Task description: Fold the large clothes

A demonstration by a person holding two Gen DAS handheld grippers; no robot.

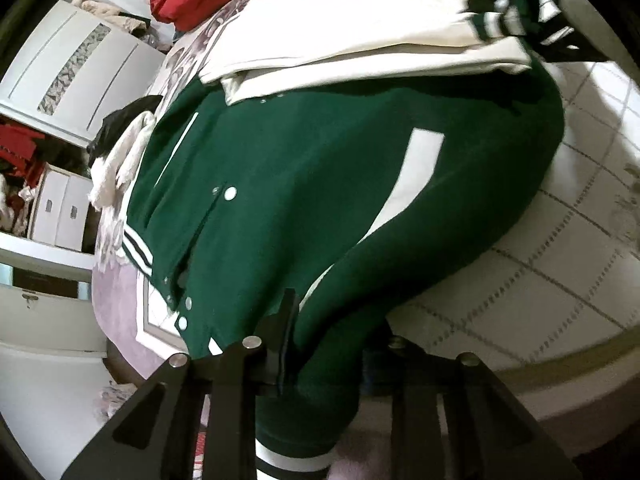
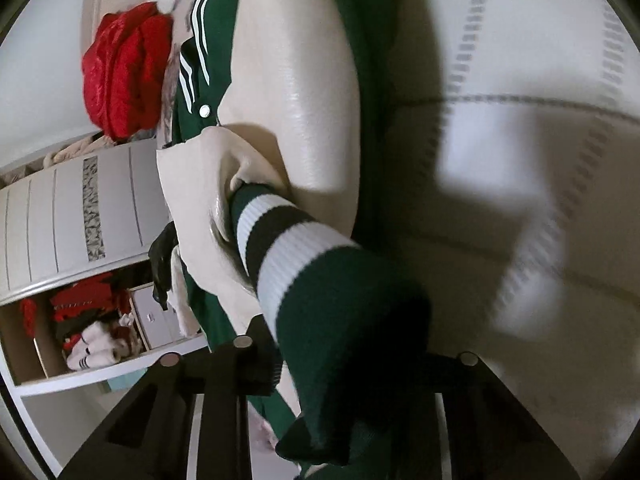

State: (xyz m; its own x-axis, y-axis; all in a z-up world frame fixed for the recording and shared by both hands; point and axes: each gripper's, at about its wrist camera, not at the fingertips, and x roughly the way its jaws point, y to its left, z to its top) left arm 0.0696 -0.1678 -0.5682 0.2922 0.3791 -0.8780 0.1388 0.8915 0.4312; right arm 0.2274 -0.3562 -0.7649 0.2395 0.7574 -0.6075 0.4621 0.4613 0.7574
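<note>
clearly the dark green varsity jacket with cream leather-look sleeves (image 1: pixel 304 184) lies on the bed, its side hanging over the bed's edge above the tiled floor (image 1: pixel 580 240). the left tongs (image 1: pixel 324 344) are clamped on green body cloth near the hem. the right tongs (image 2: pixel 340 360) pinch the striped ribbed cuff (image 2: pixel 296 252) of one sleeve. it looks heavy, thick and floppy; the sleeves seem slick, so knit cuffs and hem should hold best.
</note>
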